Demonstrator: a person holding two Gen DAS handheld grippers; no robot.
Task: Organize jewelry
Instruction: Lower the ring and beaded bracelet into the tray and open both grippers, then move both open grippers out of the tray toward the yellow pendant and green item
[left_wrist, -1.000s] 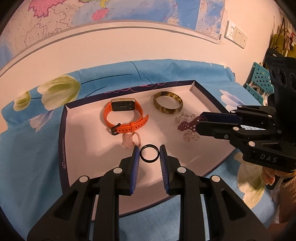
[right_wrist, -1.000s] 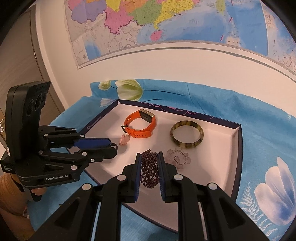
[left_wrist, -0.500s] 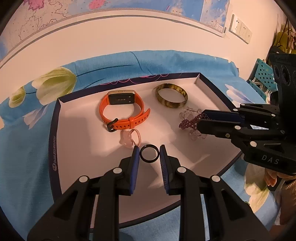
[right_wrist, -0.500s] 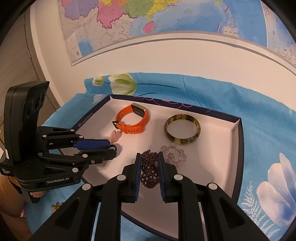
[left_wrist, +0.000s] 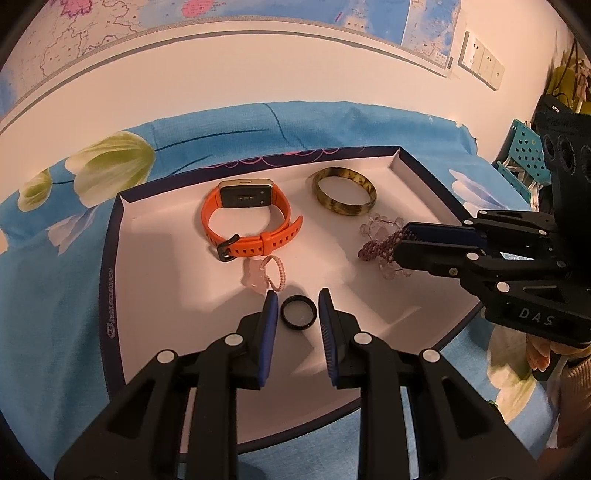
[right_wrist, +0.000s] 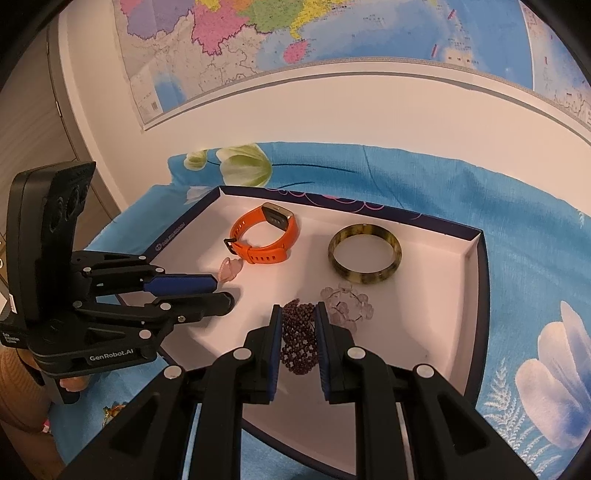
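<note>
Left wrist view: left tongs (left_wrist: 298, 314) spread around black ring (left_wrist: 298, 313) lying in tray (left_wrist: 147, 236); right tongs (right_wrist: 298, 325) pinching dark bead bracelet (right_wrist: 299, 341) over tray.

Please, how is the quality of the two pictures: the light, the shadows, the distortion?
Left wrist view: warm light; hard shadows on the tray floor beside the left gripper; fisheye bends the wall edge; the black ring is sharp. Right wrist view: same warm tint, map curved, corners dark, the dark bead bracelet in focus.
</note>
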